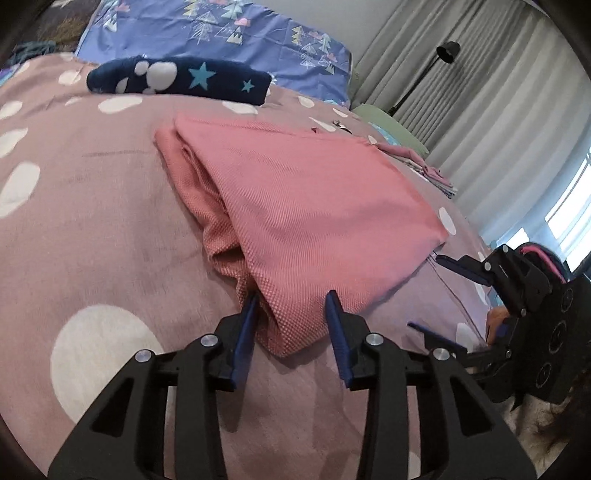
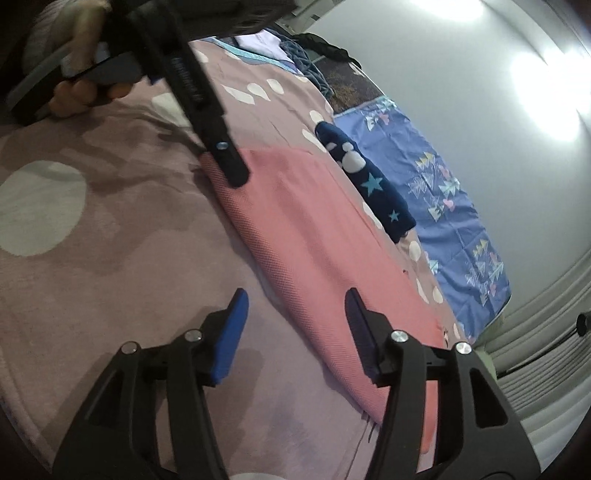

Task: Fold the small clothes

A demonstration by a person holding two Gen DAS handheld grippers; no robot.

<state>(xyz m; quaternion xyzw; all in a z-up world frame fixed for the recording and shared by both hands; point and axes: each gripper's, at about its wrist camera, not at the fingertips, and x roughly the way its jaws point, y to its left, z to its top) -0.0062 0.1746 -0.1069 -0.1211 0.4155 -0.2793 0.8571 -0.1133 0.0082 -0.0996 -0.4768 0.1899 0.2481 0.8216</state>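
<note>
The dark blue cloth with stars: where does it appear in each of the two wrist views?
Left wrist view: the dark blue cloth with stars lies at upper left, beyond the pink garment.
Right wrist view: it lies right of centre, along the pink garment's far edge.
Shared landmark: the blue patterned sheet lies right behind the cloth in both.

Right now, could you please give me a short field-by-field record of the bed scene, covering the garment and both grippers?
surface: pink bedspread with white spots
garment in work: pink cloth, partly folded, lying flat
left gripper: open, fingers either side of the cloth's near corner
right gripper: open, at the cloth's edge, gripping nothing
other garment: navy star-print piece, folded, beyond the pink cloth
finished stack: folded clothes near the curtain
background: blue patterned pillow
</note>
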